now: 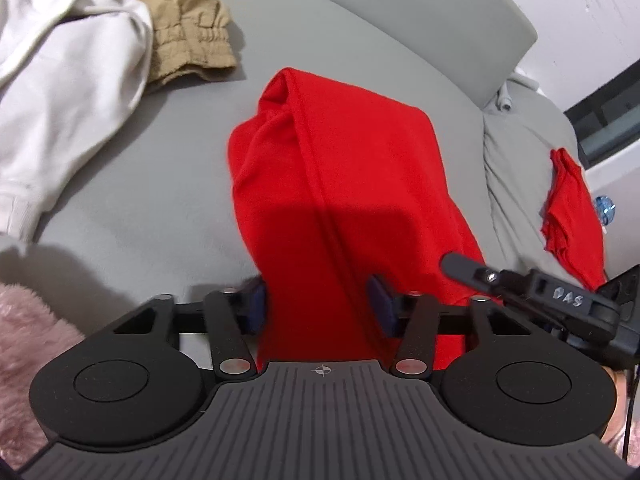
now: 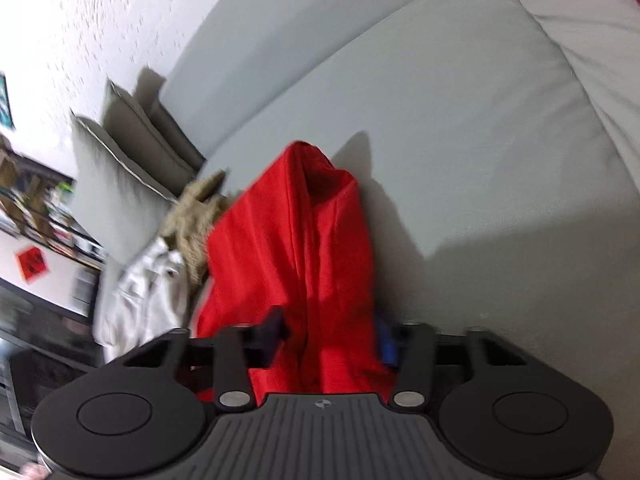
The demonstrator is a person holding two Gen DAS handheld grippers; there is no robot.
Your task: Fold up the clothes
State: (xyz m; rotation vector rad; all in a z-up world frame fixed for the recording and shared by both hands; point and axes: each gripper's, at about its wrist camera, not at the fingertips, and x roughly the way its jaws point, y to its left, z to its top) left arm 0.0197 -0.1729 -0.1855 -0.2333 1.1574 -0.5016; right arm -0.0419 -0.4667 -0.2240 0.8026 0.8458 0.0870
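Red garment [image 1: 344,184] lies folded lengthwise on grey sofa [image 1: 160,184], near end lifted. Left gripper [image 1: 318,306] jaws clamped on its near edge; right gripper [image 2: 328,340] jaws likewise pinching the cloth. White garment [image 1: 68,80] and tan shorts [image 1: 188,28] piled beyond, apart.

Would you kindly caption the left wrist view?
Left gripper pinching a red garment on a grey sofa.

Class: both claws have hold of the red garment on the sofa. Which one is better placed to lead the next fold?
Probably left: the left claw grips the red garment in a sharp view, with clear grey sofa beside it. The right claw is blurred.
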